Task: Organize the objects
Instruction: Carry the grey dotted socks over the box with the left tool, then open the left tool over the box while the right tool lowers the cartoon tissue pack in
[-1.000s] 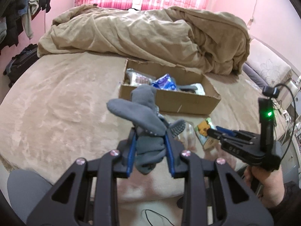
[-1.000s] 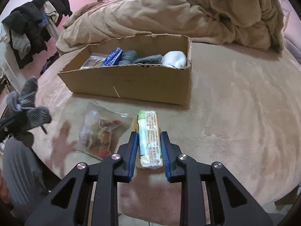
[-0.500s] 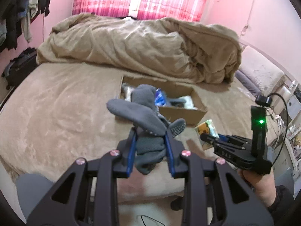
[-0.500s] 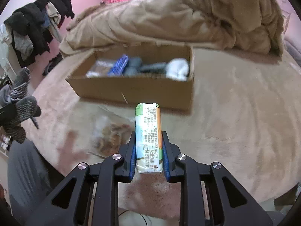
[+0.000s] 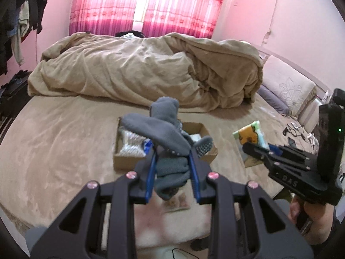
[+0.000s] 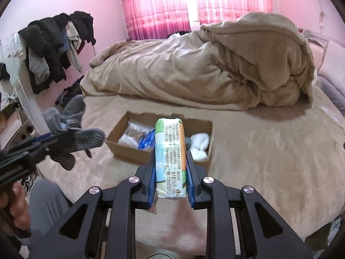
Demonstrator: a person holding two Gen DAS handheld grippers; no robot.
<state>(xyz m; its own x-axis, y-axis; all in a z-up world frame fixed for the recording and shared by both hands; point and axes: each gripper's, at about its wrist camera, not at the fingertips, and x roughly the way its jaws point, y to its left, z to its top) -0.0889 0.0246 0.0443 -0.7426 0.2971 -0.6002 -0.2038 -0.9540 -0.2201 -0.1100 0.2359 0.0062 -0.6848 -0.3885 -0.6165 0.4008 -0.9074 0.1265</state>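
Note:
My left gripper [image 5: 172,164] is shut on a bundle of grey socks [image 5: 159,133] and holds it in the air in front of the cardboard box [image 5: 125,161]. My right gripper [image 6: 171,172] is shut on a green and white wipes pack [image 6: 171,151], lifted above the bed short of the box [image 6: 127,155]. The box holds a blue packet [image 6: 146,141], a clear bag [image 6: 129,133] and white socks [image 6: 200,144]. In the right wrist view the left gripper [image 6: 28,149] with the socks [image 6: 71,129] is at the left. In the left wrist view the right gripper [image 5: 258,151] with the pack [image 5: 252,133] is at the right.
A clear snack bag [image 5: 179,200] lies on the beige bed sheet [image 5: 54,151] under the left gripper. A heaped tan duvet [image 6: 194,71] fills the far half of the bed. Clothes hang on a rack [image 6: 54,43] at the left. Pillows [image 5: 286,86] lie at the right.
Both grippers have risen and drawn back from the bed with their loads. The wipes pack has come off the sheet; the box now looks smaller and farther.

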